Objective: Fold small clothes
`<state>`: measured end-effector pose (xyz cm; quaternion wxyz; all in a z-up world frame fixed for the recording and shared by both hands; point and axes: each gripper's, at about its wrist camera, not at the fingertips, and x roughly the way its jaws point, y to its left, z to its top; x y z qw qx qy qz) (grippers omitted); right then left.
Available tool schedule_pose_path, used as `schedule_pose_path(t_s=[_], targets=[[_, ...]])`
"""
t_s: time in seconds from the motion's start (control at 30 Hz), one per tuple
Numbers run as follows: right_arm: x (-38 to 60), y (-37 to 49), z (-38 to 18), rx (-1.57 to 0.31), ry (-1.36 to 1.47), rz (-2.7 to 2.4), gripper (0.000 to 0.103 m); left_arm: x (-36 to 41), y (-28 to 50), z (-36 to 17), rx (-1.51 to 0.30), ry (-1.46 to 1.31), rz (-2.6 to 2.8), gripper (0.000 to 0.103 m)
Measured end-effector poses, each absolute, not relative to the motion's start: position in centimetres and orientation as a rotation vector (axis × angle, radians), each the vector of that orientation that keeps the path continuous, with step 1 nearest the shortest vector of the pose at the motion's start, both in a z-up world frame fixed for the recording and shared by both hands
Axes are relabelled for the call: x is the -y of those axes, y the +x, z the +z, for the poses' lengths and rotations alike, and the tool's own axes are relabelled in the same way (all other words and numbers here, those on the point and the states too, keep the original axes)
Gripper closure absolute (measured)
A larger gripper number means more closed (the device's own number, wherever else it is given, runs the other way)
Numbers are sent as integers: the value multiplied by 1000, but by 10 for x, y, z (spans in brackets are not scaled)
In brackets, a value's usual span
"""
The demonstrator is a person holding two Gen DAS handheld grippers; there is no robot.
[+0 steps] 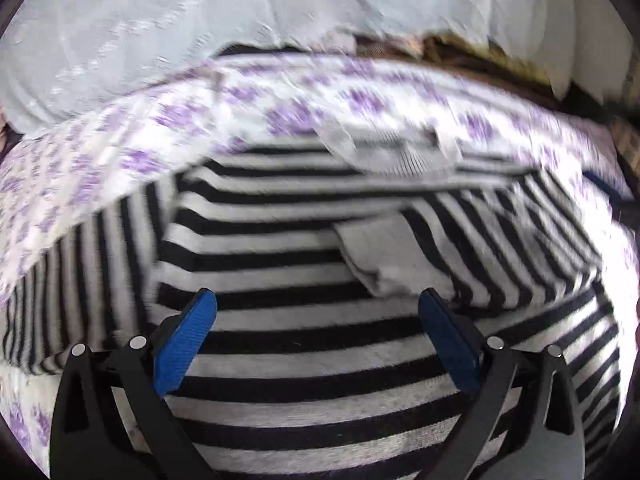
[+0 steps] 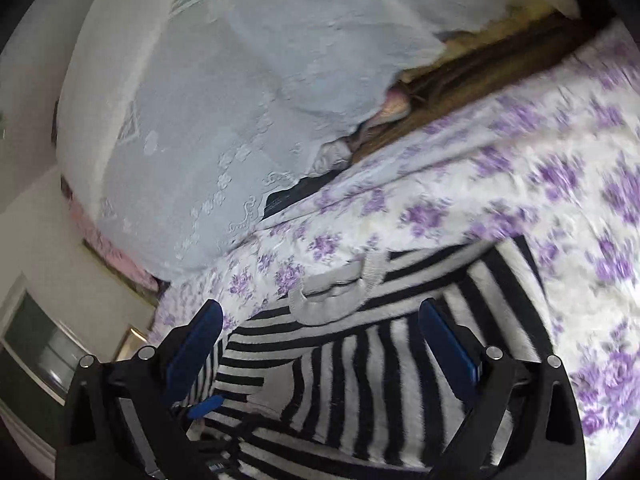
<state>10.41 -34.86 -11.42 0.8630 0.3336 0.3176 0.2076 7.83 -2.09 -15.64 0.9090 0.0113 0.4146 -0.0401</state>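
A black-and-white striped sweater (image 1: 300,344) lies on a white bedsheet with purple flowers (image 1: 120,128). Its grey collar (image 1: 400,152) points away from me. A sleeve is folded across the body, and its grey cuff (image 1: 388,260) rests on the stripes. My left gripper (image 1: 318,296) hovers over the sweater's body just short of that cuff, open with nothing between its blue pads. In the right wrist view the sweater (image 2: 360,380) lies below my right gripper (image 2: 320,306), which is open and empty a little short of the grey collar (image 2: 340,292).
A pale blue embroidered cover (image 2: 240,80) is heaped at the far side of the floral sheet (image 2: 520,184). A brown wooden strip (image 2: 500,60) runs behind the bed. White furniture (image 2: 40,280) stands beyond the bed's left edge.
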Motion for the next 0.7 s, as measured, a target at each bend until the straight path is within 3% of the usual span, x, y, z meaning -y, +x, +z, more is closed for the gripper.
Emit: schedule_pose_path(t_s=[0.2, 0.27, 0.43, 0.67, 0.7], targets=[[381, 123, -158, -753, 801, 329, 4, 6, 62, -121, -746, -124, -180, 5], [393, 129, -178, -760, 865, 326, 4, 32, 71, -129, -812, -50, -266, 4], [409, 118, -159, -642, 972, 400, 4, 64, 109, -191, -1017, 149, -147, 4], [414, 149, -191, -677, 1067, 448, 4, 33, 104, -170, -950, -64, -232, 5], [417, 150, -196, -671, 1055, 434, 12, 34, 104, -168, -941, -66, -255, 5]])
